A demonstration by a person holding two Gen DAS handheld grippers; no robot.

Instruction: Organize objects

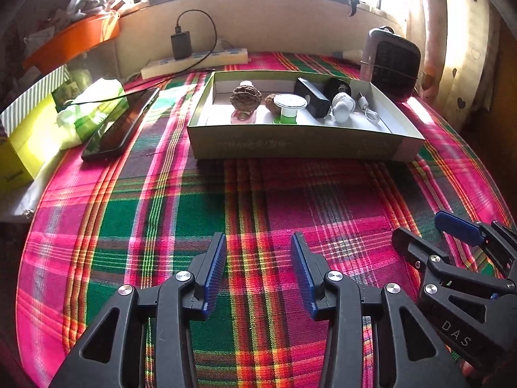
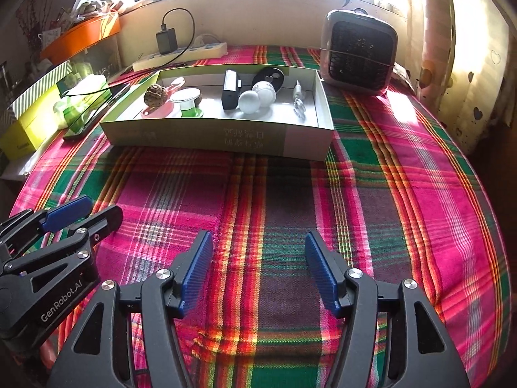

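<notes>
Well, box [image 1: 303, 147] long axis left-right

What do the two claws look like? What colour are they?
Both look alike. The left claw and the right claw are black plastic frames with triangle holes, round silver bolts, and ridged blue pads on their fingers. White letters are printed on their sides.

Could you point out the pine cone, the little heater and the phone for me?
pine cone [image 1: 245, 97], left wrist view, middle of its scales.
heater [image 2: 358, 53], right wrist view, centre of its dark grille.
phone [image 1: 122, 126], left wrist view, middle of its dark screen.
</notes>
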